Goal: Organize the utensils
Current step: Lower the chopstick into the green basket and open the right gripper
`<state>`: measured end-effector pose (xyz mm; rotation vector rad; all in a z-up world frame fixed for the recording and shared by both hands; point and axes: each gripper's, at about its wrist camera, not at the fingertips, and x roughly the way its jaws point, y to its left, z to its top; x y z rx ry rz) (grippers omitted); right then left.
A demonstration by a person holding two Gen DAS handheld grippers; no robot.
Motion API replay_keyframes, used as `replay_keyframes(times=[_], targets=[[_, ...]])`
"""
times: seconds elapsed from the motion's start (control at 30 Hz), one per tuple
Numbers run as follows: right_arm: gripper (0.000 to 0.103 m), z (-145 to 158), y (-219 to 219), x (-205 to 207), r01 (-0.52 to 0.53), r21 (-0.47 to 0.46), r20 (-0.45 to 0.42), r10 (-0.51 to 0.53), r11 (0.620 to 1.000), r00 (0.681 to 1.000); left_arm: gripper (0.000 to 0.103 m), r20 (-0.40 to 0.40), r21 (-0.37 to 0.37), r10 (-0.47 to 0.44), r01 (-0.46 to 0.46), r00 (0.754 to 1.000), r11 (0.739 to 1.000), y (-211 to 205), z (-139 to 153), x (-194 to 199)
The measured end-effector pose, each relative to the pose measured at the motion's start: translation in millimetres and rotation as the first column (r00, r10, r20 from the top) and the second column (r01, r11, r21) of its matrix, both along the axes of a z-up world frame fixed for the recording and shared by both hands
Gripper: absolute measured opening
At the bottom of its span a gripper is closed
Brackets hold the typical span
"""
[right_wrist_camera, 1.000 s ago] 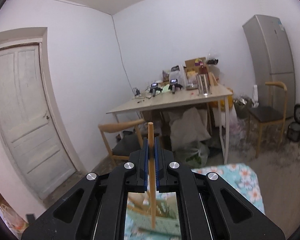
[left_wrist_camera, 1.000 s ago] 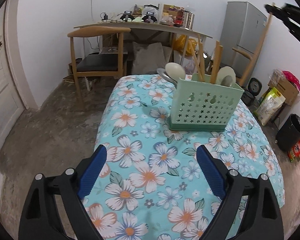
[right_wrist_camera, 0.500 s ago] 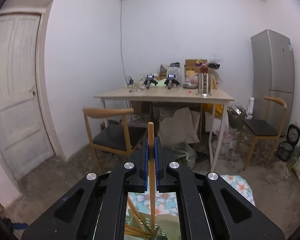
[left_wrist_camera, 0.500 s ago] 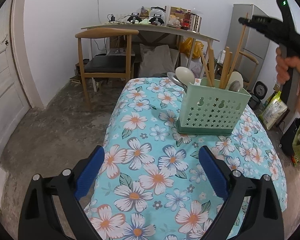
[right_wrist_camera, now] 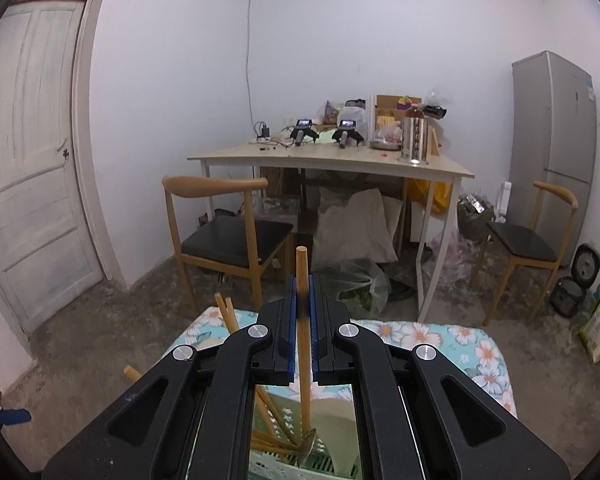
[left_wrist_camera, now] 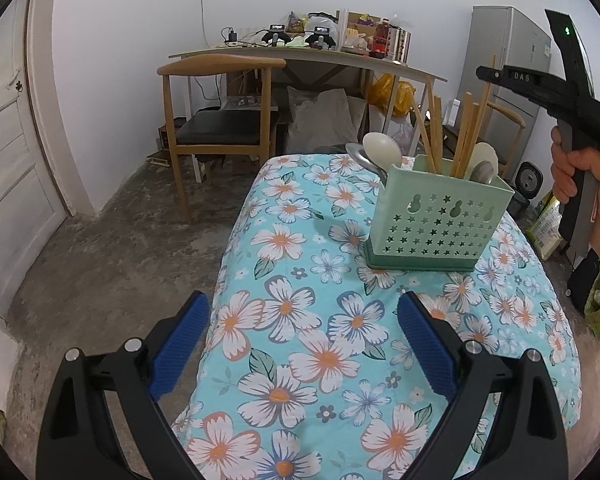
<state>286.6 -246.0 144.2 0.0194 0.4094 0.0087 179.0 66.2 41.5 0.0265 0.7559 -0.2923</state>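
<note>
Right wrist view gives me a plain wooden chopstick (right_wrist_camera: pixel 302 320), upright, pinched between my right gripper's (right_wrist_camera: pixel 302 312) blue pads, its lower end down inside the green holder (left_wrist_camera: pixel 440 216) on the flowered tablecloth (left_wrist_camera: pixel 300 320). Spoons (left_wrist_camera: pixel 382 148) and more chopsticks (left_wrist_camera: pixel 466 132) stand in it. A second ago the stick hung higher, clear of the holder. My left gripper (left_wrist_camera: pixel 302 340) hangs wide open, empty. I read "DAS" on the right gripper's side
</note>
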Motion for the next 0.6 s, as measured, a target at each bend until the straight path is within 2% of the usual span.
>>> replay_keyframes(times=[0.03,0.1,0.17,0.2,0.33,0.6], targets=[[0.004,-0.8,-0.1,0.4,0.002,0.000,-0.003,-0.002,1.000,1.000,0.093,-0.001,0.000,-0.001,0.001,1.000,1.000,0.1,-0.2,0.1],[0.011,-0.9,-0.1,-1.7,-0.005,0.010,-0.012,0.005,1.000,1.000,0.093,-0.005,0.001,-0.001,0.001,1.000,1.000,-0.2,-0.5,0.6],[0.030,-0.3,-0.5,-6.7,-0.004,0.018,-0.005,0.004,1.000,1.000,0.093,-0.006,0.001,-0.001,0.001,1.000,1.000,0.5,-0.6,0.3],[0.034,1.4,-1.2,-9.4,-0.006,0.023,0.003,0.005,1.000,1.000,0.093,-0.007,0.002,-0.002,0.002,1.000,1.000,0.2,-0.5,0.6],[0.039,5.5,-4.9,-19.4,-0.007,0.041,0.018,0.006,0.999,1.000,0.093,-0.005,0.002,-0.002,0.002,1.000,1.000,0.1,-0.5,0.6],[0.042,13.6,-20.9,-47.1,-0.011,0.137,0.029,0.007,0.991,1.000,0.093,0.003,0.008,-0.008,0.008,1.000,1.000,-2.9,0.9,-3.4]])
